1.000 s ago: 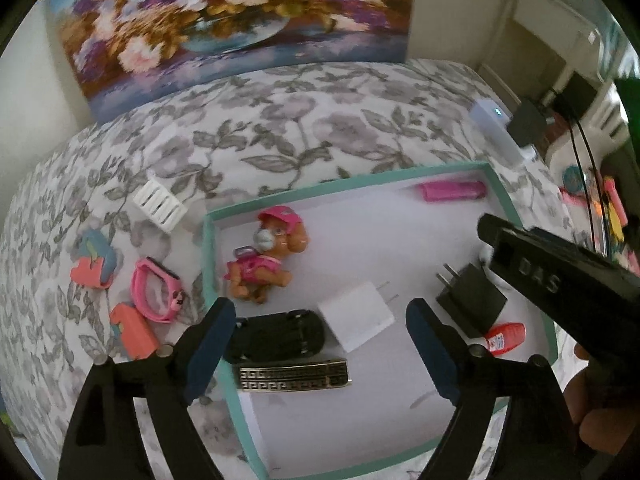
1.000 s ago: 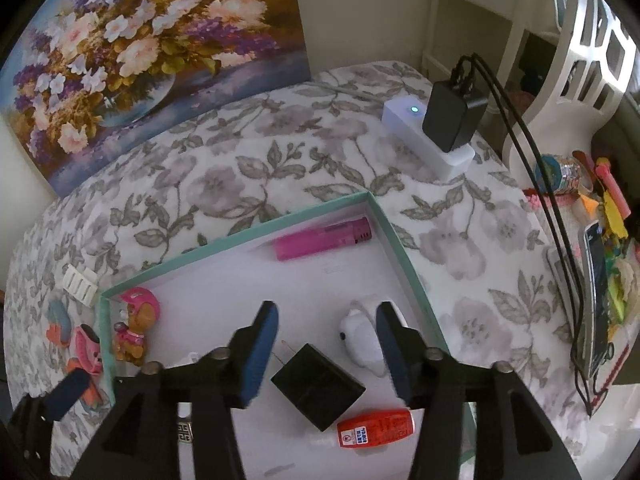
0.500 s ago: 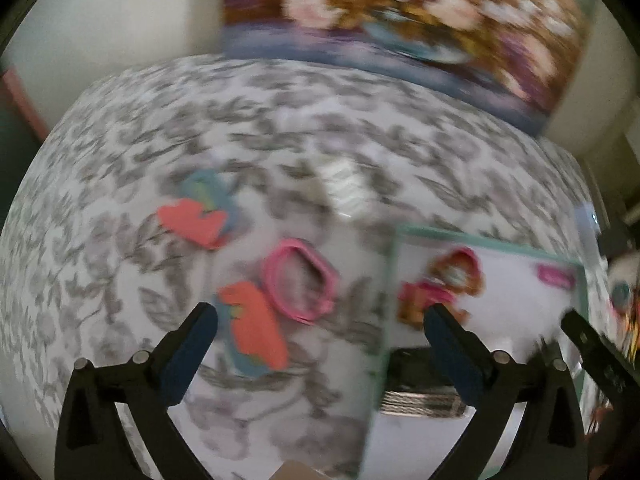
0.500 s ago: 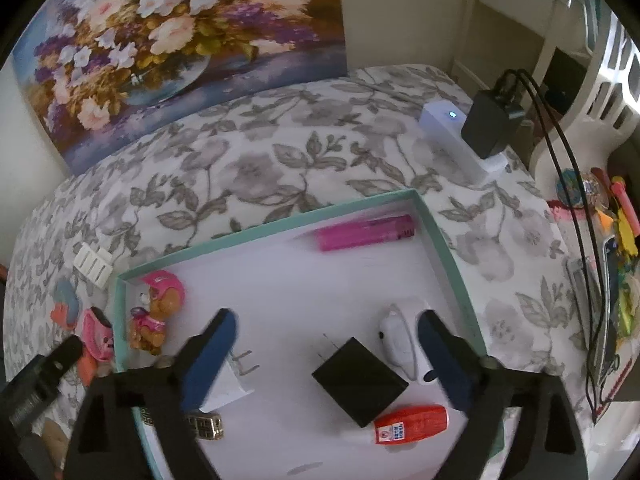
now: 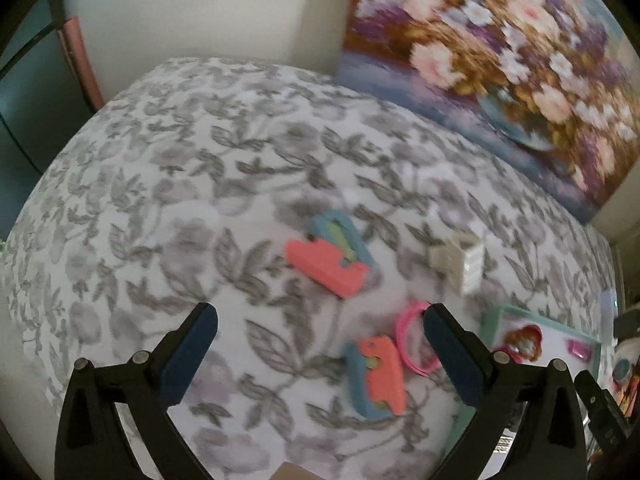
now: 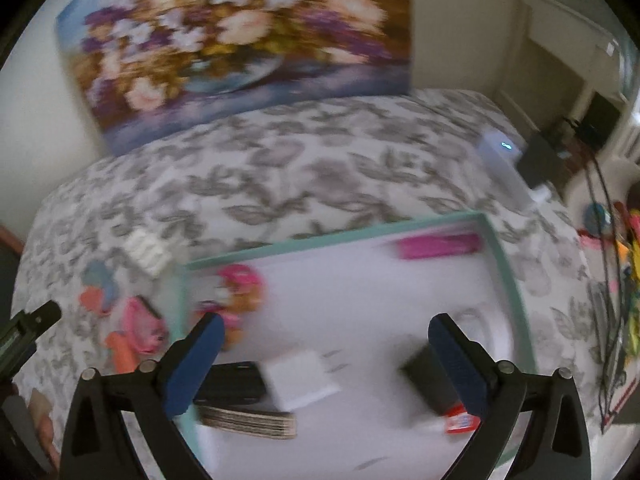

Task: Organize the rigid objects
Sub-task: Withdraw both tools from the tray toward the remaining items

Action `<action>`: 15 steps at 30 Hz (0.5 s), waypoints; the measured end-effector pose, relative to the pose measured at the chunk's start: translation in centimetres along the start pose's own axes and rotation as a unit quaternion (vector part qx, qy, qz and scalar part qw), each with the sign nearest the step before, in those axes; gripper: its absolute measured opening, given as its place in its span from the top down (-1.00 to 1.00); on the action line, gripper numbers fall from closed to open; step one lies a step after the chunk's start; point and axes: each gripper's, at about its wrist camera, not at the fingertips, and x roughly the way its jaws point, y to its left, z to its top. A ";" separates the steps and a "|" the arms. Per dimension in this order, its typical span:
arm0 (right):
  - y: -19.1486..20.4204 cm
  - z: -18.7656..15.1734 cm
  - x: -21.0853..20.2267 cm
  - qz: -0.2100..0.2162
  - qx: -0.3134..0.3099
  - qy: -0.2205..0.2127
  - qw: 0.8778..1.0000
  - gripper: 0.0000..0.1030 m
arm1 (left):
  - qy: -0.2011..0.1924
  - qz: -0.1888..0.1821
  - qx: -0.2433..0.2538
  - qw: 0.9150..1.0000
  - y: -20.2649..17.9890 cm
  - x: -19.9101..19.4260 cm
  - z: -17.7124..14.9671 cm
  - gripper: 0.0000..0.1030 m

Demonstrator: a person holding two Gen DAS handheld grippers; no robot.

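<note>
Left gripper (image 5: 320,344) wide, empty, above 2 coral toys (image 5: 326,266) at 12 and 1 o'clock; likely light, stiff plastic, best pinched across flat sides; right gripper (image 6: 322,354) wide over tray (image 6: 508,264).

I am looking at a home room: a floral tablecloth (image 5: 240,184) is covering the table, a painted flower canvas (image 6: 240,40) is leaning against the wall, and toys and chargers are lying in a teal-rimmed tray (image 6: 504,256).
</note>
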 end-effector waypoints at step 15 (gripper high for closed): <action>14.5 -2.8 1.5 0.085 -0.098 0.029 0.991 -1.00 | 0.044 0.037 -0.038 0.998 7.3 2.5 0.8 -0.99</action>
